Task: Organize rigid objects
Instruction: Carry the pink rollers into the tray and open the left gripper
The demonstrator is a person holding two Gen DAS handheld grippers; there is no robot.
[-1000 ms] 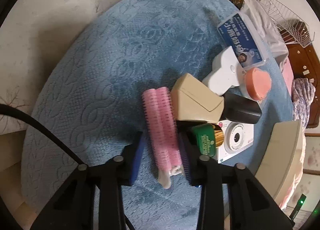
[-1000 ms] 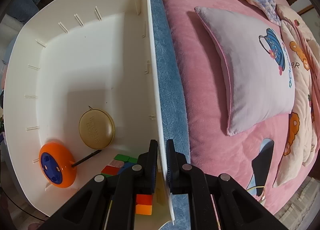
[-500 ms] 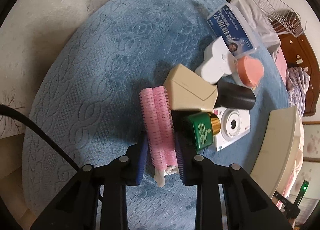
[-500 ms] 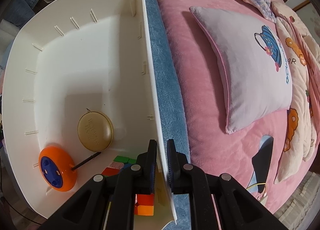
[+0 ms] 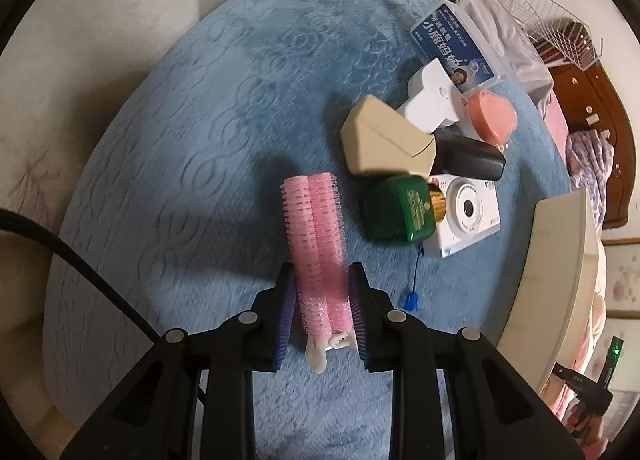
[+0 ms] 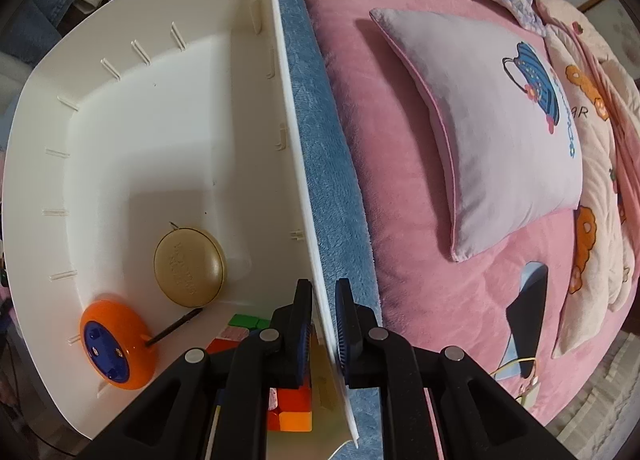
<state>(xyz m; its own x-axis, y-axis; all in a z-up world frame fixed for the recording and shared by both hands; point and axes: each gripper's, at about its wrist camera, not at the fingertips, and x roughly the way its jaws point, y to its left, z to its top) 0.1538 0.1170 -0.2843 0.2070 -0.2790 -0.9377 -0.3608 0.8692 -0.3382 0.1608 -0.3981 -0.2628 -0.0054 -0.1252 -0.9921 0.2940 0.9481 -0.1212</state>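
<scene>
In the left wrist view my left gripper (image 5: 319, 308) is shut on a pair of pink hair rollers (image 5: 316, 244), held above the blue mat (image 5: 180, 140). Beyond lie a beige box (image 5: 382, 142), a green bottle (image 5: 400, 214), a white camera (image 5: 466, 216), a black case (image 5: 468, 158), a pink lid (image 5: 491, 118), a white device (image 5: 430, 98) and a blue-labelled box (image 5: 452, 46). In the right wrist view my right gripper (image 6: 323, 324) is shut on the side wall of the white bin (image 6: 296, 164). The bin holds an orange disc (image 6: 116, 344), a tan round case (image 6: 188, 268) and a colour cube (image 6: 292, 408).
The white bin's edge (image 5: 556, 280) shows at the right of the left wrist view. A wire basket (image 5: 548, 32) and clothes lie beyond the mat. Right of the bin are a pink bedspread (image 6: 420, 300) and a pale pillow (image 6: 492, 116).
My left gripper has closed on the pink rollers and lifted them back from the beige box and green bottle. The right gripper keeps its hold on the bin wall.
</scene>
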